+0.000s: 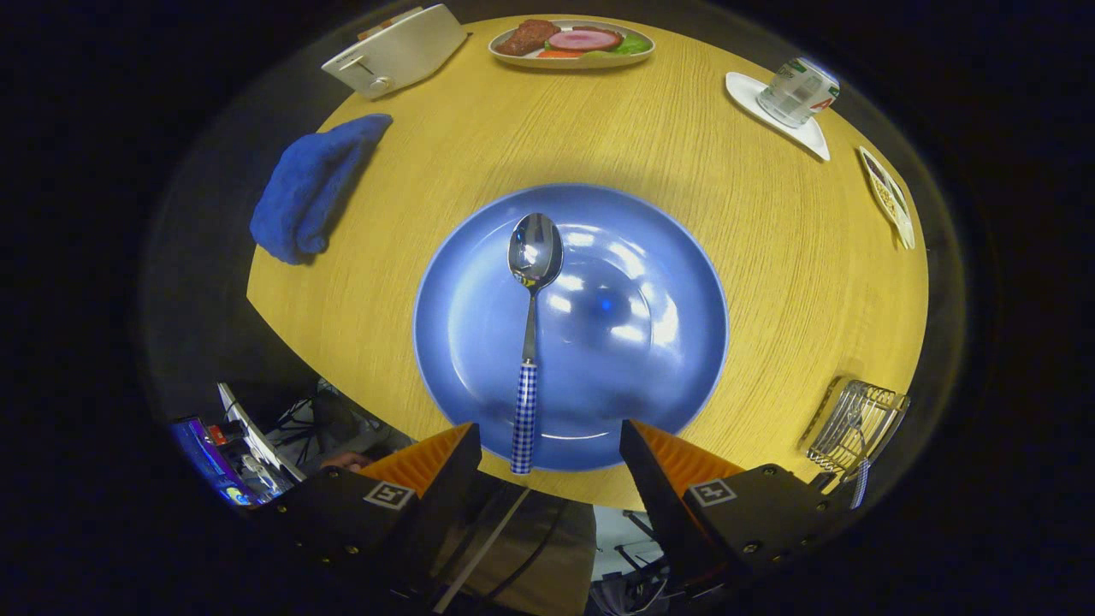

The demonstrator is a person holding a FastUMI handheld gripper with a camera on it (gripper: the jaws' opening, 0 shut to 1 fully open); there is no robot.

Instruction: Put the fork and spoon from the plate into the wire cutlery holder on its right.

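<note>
Gripper view: we find the claw [550, 436] spread wide and holding nothing, its two fingers standing apart over the near rim of the blue plate [667, 342]. Between the fingers lies the checked handle of the spoon [530, 342], touched by neither of them. The spoon rests on the plate with its bowl pointing away from the claw, toward the plate's middle, and its handle end reaching just past the near rim. The plate sits on a round wooden counter [770, 257].

To the right of the plate, near the counter's edge, we note the wire cutlery holder [855, 423]; a checked handle [860, 483] juts out at its near side, and we cannot tell what utensil it belongs to.

Beyond the plate on the left lies a folded blue cloth [312, 188], and farther on a white toaster [398, 50]. At the far edge stands a dish of food [571, 43]. On the far right a can [797, 91] rests on a white saucer [813, 137], with a small dish [888, 198] beside it at the counter's rim.
</note>
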